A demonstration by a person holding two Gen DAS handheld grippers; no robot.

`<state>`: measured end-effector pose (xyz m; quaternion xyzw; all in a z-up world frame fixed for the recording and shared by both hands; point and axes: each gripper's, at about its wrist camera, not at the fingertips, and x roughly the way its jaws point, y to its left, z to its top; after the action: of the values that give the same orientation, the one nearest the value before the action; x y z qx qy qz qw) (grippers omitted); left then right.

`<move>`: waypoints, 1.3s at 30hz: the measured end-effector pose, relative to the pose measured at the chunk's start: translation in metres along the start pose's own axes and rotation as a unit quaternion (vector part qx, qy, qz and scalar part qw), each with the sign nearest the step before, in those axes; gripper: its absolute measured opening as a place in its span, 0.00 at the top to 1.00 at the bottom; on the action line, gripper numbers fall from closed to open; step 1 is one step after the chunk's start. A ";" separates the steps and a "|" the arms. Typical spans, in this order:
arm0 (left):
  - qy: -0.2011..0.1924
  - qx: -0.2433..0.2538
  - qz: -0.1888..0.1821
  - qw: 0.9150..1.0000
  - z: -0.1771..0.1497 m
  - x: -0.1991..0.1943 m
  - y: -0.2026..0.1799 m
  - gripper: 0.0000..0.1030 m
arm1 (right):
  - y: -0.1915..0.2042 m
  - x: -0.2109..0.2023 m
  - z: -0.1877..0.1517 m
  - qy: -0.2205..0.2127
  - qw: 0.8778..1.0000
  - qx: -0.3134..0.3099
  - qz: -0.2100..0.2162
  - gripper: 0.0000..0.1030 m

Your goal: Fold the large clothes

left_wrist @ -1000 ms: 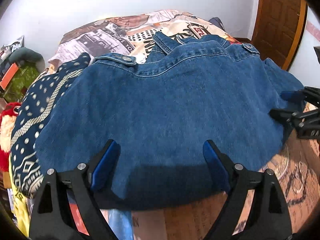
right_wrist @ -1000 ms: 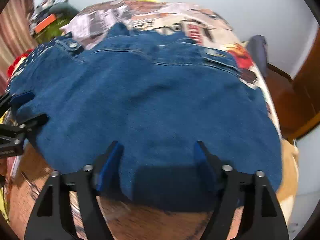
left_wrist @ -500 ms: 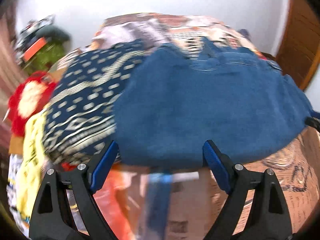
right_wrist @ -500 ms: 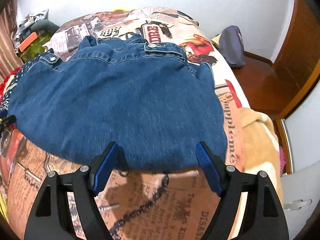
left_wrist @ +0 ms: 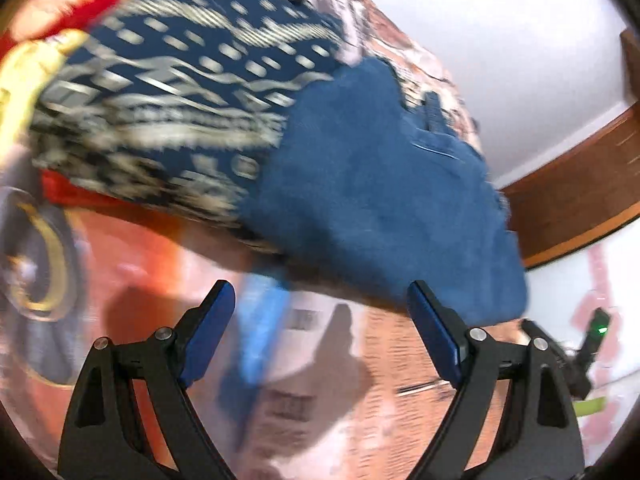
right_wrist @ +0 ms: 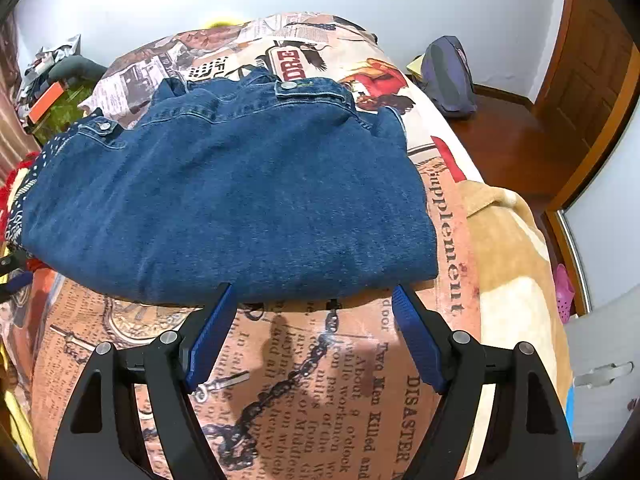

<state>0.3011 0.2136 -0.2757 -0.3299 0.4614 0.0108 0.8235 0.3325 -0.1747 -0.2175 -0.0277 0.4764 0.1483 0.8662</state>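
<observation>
Denim jacket [right_wrist: 224,200] lies folded compactly on the bed [right_wrist: 360,380], seemingly finished, while both the left gripper [left_wrist: 316,300] and right gripper [right_wrist: 310,300] hover at its six o'clock edge, fingers spread, holding nothing.

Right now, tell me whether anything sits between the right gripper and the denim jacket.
Nothing visible does. The right gripper stands open just short of the denim jacket, with only bare printed bedspread under the jaws.

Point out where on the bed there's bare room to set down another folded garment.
Free: the printed bedspread in front of the folded denim jacket, and a narrower strip between the jacket's right edge and the tan blanket. Crowded: the left side, where a patterned navy cloth and other clothes butt against the jacket.
</observation>
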 end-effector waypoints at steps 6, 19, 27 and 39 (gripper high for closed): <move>0.039 -0.024 -0.078 0.996 0.015 0.049 -0.015 0.25 | 0.014 -0.009 0.000 -0.007 1.000 -0.009 0.004 0.25; -0.010 -0.064 -0.045 0.997 0.028 0.064 -0.033 0.42 | 0.037 -0.010 -0.004 0.004 0.999 -0.033 -0.005 0.26; -0.084 0.075 0.001 0.994 0.026 0.015 -0.114 0.50 | 0.050 -0.006 -0.004 0.007 0.999 -0.044 -0.006 0.25; -0.082 0.012 0.031 0.996 0.069 0.026 -0.082 0.69 | 0.068 -0.018 -0.002 -0.006 0.999 -0.042 0.013 0.26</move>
<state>0.3944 0.1799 -0.2272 -0.3039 0.4022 0.0578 0.8617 0.3027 -0.1144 -0.1968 -0.0571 0.4648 0.1791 0.8653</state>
